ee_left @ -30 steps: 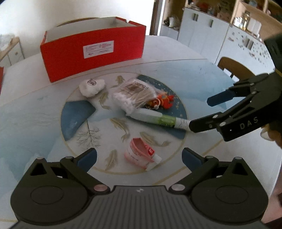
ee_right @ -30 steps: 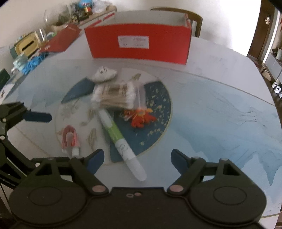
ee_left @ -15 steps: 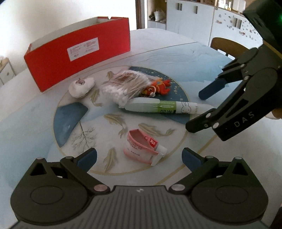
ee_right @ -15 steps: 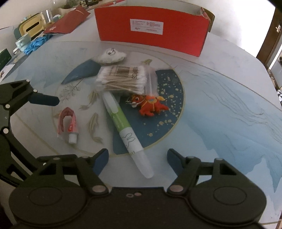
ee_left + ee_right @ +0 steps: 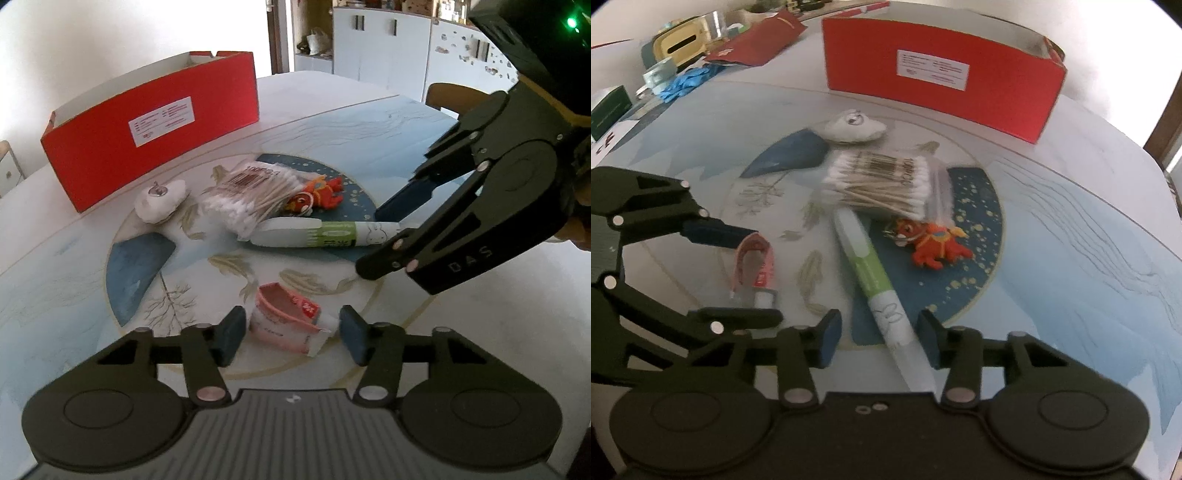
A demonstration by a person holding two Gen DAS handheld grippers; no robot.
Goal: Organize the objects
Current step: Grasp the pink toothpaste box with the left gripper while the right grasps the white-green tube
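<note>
A folded pink toothpaste tube (image 5: 284, 317) lies on the round table between the fingers of my left gripper (image 5: 291, 339). Its jaws are closing, and a thin gap still shows on each side. A long white-and-green pen-shaped tube (image 5: 868, 266) lies between the fingers of my right gripper (image 5: 879, 341). These jaws are closing too, with the pads clear of it. In the left wrist view the right gripper (image 5: 384, 236) straddles the tube's rabbit-printed end. Behind lie a cotton swab pack (image 5: 882, 184), an orange toy (image 5: 934, 243) and a white plush piece (image 5: 853, 125). An open red box (image 5: 942, 70) stands at the back.
The table carries a painted round pattern (image 5: 136, 262) under the objects. Blue gloves (image 5: 687, 81), a red envelope (image 5: 757, 48) and a green box (image 5: 609, 110) crowd the table's far left. A wooden chair (image 5: 447, 96) and white cabinets (image 5: 384, 48) stand beyond the far edge.
The left jaws have narrowed from wide apart to just around the pink tube. The right jaws have narrowed too and come lower over the pen-shaped tube's end. Both grippers have rolled a little.
</note>
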